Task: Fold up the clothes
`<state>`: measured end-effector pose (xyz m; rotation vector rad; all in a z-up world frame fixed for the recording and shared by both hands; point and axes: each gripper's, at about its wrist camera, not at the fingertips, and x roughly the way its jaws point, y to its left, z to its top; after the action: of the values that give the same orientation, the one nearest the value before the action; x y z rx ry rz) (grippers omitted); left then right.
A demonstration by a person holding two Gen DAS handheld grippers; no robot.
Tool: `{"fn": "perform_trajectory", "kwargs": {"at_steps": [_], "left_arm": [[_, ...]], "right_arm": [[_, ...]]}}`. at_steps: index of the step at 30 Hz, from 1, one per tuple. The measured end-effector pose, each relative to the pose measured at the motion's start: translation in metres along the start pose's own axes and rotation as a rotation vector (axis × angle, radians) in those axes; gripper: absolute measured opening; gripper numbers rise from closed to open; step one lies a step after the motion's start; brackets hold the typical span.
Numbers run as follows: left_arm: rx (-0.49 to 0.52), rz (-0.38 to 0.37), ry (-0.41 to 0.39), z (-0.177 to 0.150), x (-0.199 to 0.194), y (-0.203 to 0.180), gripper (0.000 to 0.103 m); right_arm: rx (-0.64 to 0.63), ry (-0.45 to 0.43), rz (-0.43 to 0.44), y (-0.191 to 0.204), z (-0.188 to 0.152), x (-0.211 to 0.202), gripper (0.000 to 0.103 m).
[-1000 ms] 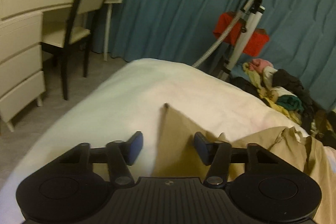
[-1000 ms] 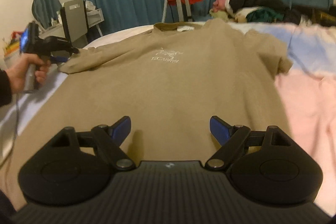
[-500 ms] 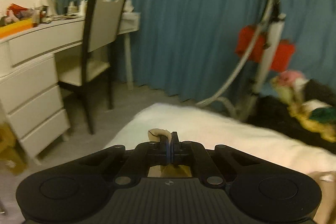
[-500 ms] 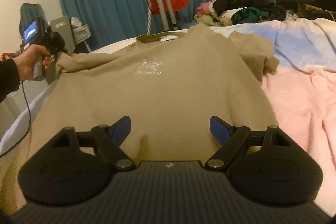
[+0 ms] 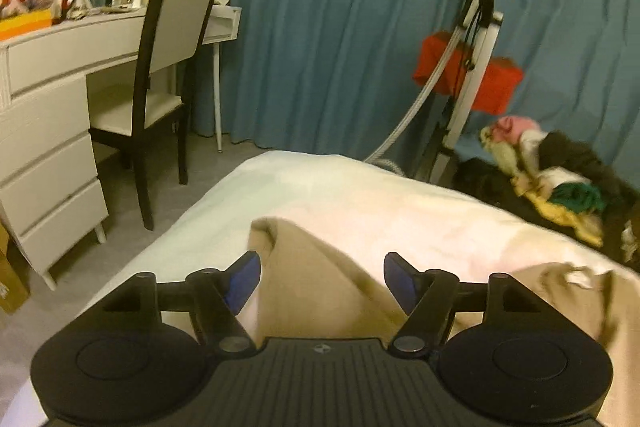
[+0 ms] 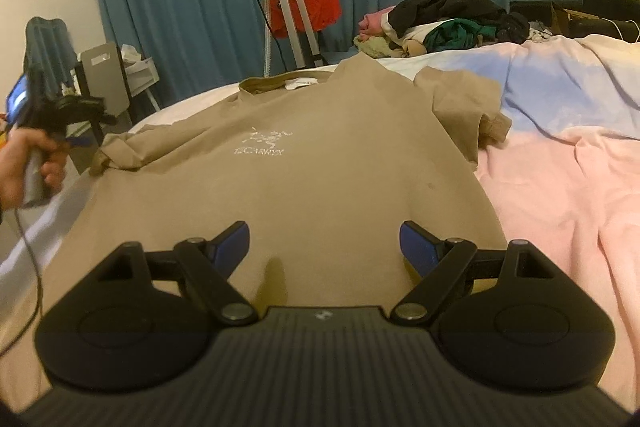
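A tan T-shirt [image 6: 304, 179] with a white chest logo lies face up on the bed, collar at the far end. Its left sleeve [image 5: 316, 279] lies spread on the white sheet under my left gripper [image 5: 322, 277], which is open and empty just above it. In the right wrist view the left gripper [image 6: 80, 131] shows beside that sleeve's end, held in a hand. My right gripper [image 6: 325, 245] is open and empty over the shirt's lower part. The right sleeve [image 6: 476, 115] lies crumpled.
The bed [image 6: 560, 187] has a pink and blue cover on the right and a white sheet [image 5: 360, 195] on the left. A pile of clothes [image 6: 448, 23] lies beyond the bed. A garment steamer [image 6: 288, 7], a chair [image 5: 172, 67] and a white desk [image 5: 52, 87] stand near blue curtains.
Half a second ago my left gripper was shut on the sleeve's end and lifted; it has now opened and let the sleeve drop flat. The right gripper stayed open, shifting slightly.
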<state>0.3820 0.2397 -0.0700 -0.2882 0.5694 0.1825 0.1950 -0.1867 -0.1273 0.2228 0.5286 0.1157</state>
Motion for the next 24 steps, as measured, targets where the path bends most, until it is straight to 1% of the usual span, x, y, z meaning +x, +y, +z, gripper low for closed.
{"fn": "perform_trajectory", "kwargs": {"at_steps": [2,3,5,6,8,9,10,11,12,13,14,16,18,22,23,24], "left_arm": [[-0.011,-0.031,0.036,-0.009,-0.017,0.009,0.070],[-0.039,-0.065,0.064,-0.014,-0.023,0.014,0.069],[-0.127,-0.159,0.129,-0.024,-0.030,0.024,0.069],[-0.184,-0.209,0.184,-0.030,-0.029,0.029,0.069],[-0.270,-0.251,0.256,-0.039,-0.023,0.033,0.068],[-0.306,-0.258,0.264,-0.042,-0.020,0.033,0.064],[-0.340,-0.263,0.268,-0.044,-0.017,0.033,0.053],[-0.362,-0.256,0.257,-0.045,-0.013,0.032,0.043],[-0.381,-0.236,0.235,-0.043,-0.010,0.030,0.022],[-0.386,-0.217,0.208,-0.037,-0.009,0.029,0.004],[-0.389,-0.199,0.180,-0.031,-0.007,0.029,0.002],[-0.383,-0.157,0.124,-0.017,-0.005,0.028,0.002],[-0.359,-0.092,0.065,-0.001,-0.001,0.022,0.002],[-0.313,-0.023,0.061,0.003,0.016,0.008,0.003],[-0.302,-0.006,0.061,0.004,0.020,0.004,0.005],[-0.290,0.011,0.061,0.005,0.025,0.001,0.013]], "right_arm": [[0.001,-0.008,0.002,0.001,0.001,-0.003,0.084],[-0.002,-0.011,0.002,0.002,0.001,-0.005,0.084],[0.000,-0.009,0.004,0.002,0.002,-0.006,0.084],[0.002,-0.007,0.007,0.003,0.002,-0.006,0.084],[0.008,0.000,0.013,0.002,0.001,-0.007,0.084],[0.006,0.001,0.013,0.002,0.001,-0.007,0.084],[0.004,0.002,0.013,0.002,0.001,-0.007,0.084],[0.001,0.003,0.012,0.003,0.000,-0.008,0.084],[0.000,0.005,0.011,0.003,-0.001,-0.007,0.084],[0.002,0.008,0.009,0.003,-0.001,-0.007,0.084],[0.004,0.010,0.007,0.003,-0.001,-0.007,0.084],[0.006,0.012,0.002,0.002,-0.002,-0.005,0.084],[0.009,0.009,0.001,0.000,-0.002,-0.004,0.084],[0.016,0.002,0.003,-0.003,-0.001,-0.001,0.084],[0.019,0.000,0.003,-0.005,-0.001,-0.001,0.084],[0.023,-0.001,0.003,-0.006,0.000,0.000,0.084]]}}
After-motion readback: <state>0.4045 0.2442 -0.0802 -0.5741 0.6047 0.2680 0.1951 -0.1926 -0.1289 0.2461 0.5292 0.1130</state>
